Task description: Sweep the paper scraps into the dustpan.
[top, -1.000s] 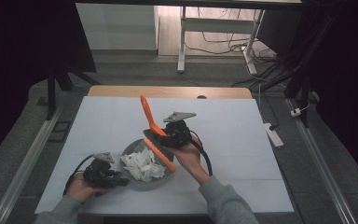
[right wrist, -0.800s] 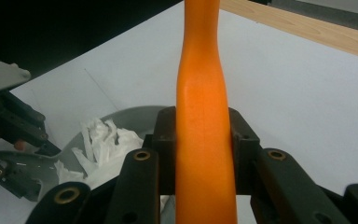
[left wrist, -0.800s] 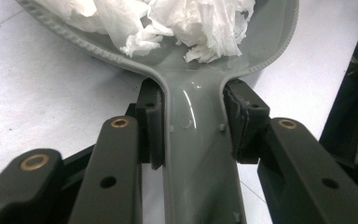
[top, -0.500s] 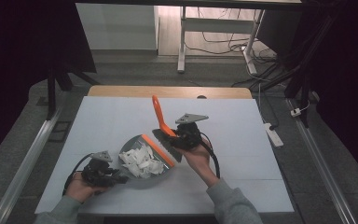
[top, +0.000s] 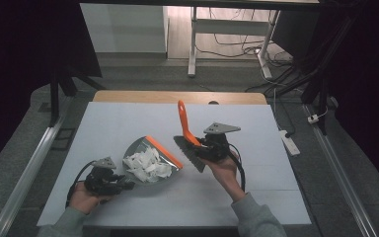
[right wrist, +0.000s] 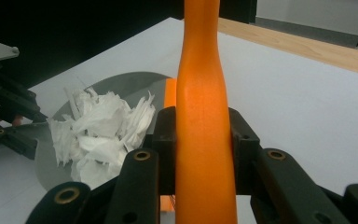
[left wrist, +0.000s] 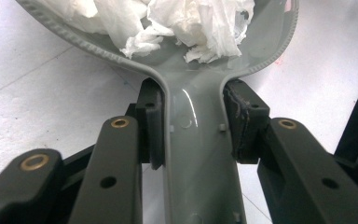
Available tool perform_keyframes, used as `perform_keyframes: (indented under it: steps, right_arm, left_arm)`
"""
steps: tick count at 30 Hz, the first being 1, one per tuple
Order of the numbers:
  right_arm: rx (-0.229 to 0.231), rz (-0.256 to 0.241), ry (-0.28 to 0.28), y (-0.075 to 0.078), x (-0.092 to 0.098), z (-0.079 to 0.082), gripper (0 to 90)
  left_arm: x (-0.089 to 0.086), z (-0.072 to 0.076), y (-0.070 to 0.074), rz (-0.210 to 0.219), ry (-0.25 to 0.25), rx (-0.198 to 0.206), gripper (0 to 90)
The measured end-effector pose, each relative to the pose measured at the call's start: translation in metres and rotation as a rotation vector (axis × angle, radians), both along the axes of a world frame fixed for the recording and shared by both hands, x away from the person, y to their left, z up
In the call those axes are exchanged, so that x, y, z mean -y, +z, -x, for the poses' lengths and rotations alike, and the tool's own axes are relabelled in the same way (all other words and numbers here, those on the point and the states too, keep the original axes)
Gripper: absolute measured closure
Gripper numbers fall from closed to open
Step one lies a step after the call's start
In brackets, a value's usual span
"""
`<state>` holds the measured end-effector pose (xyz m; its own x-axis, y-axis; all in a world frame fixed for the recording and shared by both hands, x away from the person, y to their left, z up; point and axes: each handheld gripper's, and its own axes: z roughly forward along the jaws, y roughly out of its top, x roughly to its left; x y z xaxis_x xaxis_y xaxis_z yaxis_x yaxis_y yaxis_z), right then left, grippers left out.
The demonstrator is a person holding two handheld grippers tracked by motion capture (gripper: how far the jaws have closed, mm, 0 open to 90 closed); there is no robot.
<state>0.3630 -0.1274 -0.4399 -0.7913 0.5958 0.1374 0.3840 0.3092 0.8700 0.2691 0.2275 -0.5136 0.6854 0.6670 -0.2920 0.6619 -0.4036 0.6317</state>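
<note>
Two tools in hand, both gripped. Left gripper (top: 109,180): jaws clamped on handle of grey dustpan (top: 137,154), which lies on white surface (top: 256,197) w/ orange lip facing the brush, presumably to steady it for sweeping. Torn white paper (top: 147,164) sits inside pan. Right gripper (top: 206,146): jaws closed on orange brush (top: 186,132) handle, bristles down just beside the lip, apparently clear of it.

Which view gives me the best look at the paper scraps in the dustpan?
The high view: the whole white paper pile lies in the dustpan. The right gripper view shows it from the side; the left gripper view shows its near edge.
</note>
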Motion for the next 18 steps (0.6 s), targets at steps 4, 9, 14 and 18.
perform_keyframes:
  steps: [4,9,14,18]
  right_arm:
    - [0.011,-0.006,0.003,0.002,0.009,0.003,69.9]
    - [0.024,-0.013,0.014,0.002,0.019,0.009,69.9]
    - [0.024,-0.019,0.005,0.003,0.035,0.016,69.9]
    - [0.018,-0.024,-0.008,0.002,0.046,0.019,69.9]
  left_arm:
    - [-0.001,0.001,0.002,0.011,0.022,0.014,61.4]
    - [-0.002,0.002,0.005,0.028,0.046,0.029,61.4]
    - [-0.003,0.003,0.007,0.037,0.068,0.041,61.4]
    - [-0.005,0.004,0.008,0.040,0.087,0.047,61.4]
